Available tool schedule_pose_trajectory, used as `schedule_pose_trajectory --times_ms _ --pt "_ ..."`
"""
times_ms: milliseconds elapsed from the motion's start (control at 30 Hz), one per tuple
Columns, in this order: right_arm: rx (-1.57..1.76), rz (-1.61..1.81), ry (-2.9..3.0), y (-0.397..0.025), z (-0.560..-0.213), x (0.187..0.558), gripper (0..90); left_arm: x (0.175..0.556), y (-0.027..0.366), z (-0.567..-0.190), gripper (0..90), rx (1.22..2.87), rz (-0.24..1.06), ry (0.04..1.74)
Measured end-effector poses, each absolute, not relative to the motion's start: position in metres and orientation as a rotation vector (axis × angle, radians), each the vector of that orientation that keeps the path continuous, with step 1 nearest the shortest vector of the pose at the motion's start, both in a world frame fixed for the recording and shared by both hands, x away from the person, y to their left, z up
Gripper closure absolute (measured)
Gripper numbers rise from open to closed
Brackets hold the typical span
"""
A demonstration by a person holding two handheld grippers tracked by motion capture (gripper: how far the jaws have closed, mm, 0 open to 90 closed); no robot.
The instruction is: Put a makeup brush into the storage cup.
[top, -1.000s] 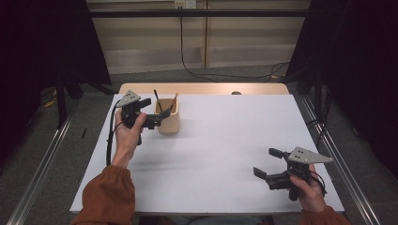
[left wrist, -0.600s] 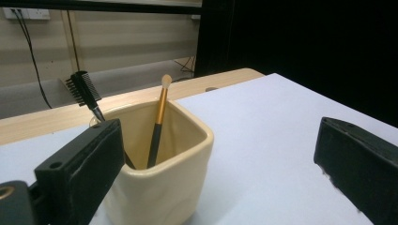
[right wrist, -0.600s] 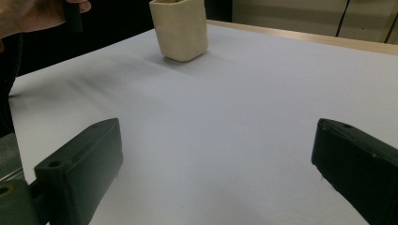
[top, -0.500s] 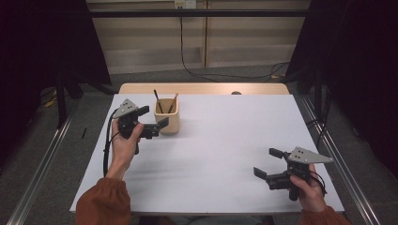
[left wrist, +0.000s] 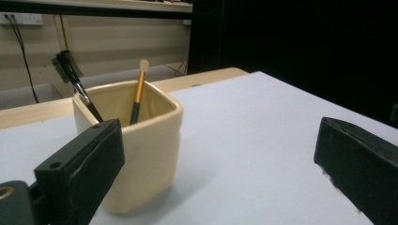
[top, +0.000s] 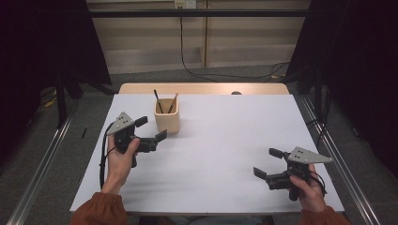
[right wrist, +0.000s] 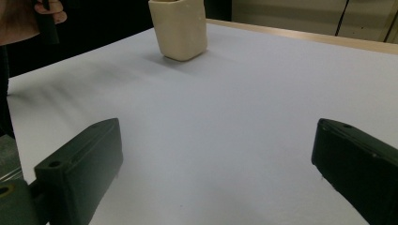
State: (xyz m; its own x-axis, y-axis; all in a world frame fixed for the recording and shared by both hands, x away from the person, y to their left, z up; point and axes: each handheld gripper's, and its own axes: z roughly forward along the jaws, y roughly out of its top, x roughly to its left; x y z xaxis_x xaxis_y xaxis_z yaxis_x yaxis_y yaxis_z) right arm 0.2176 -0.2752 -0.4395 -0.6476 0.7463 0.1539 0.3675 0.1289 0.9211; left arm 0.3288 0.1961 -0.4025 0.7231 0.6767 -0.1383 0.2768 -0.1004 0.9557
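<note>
Left tongs (top: 150,129) spread apart, empty, just at 7 o'clock of cream cup (top: 166,117) | cup at table's (top: 225,140) 11 o'clock, holding two brushes (left wrist: 139,89) | right tongs (top: 270,164) spread apart, idle at 5 o'clock | advice: approach level, straddle cup wall, avoid brushes.

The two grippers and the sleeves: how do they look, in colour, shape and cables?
The left gripper and the right gripper are black, each with two blocky jaws and a grey three-cornered plate on top. A black cable trails from the left one. Both sleeves are rust-orange.
</note>
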Motion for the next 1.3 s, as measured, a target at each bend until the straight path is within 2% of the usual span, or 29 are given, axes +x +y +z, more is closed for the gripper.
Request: schedule_pose_trajectory --times_ms 267,600,1300 --pt "1.073 1.525 2.071 -0.275 -0.44 0.218 1.5 0.308 0.197 -0.403 1.9 1.687 0.454 0.757" --pt "1.081 1.525 2.062 -0.276 -0.439 0.218 1.4 0.287 0.209 -0.408 2.0 1.69 0.426 0.784" --pt "1.107 1.511 2.034 -0.285 -0.439 0.212 1.2 0.247 0.227 -0.422 2.2 1.695 0.476 0.807"
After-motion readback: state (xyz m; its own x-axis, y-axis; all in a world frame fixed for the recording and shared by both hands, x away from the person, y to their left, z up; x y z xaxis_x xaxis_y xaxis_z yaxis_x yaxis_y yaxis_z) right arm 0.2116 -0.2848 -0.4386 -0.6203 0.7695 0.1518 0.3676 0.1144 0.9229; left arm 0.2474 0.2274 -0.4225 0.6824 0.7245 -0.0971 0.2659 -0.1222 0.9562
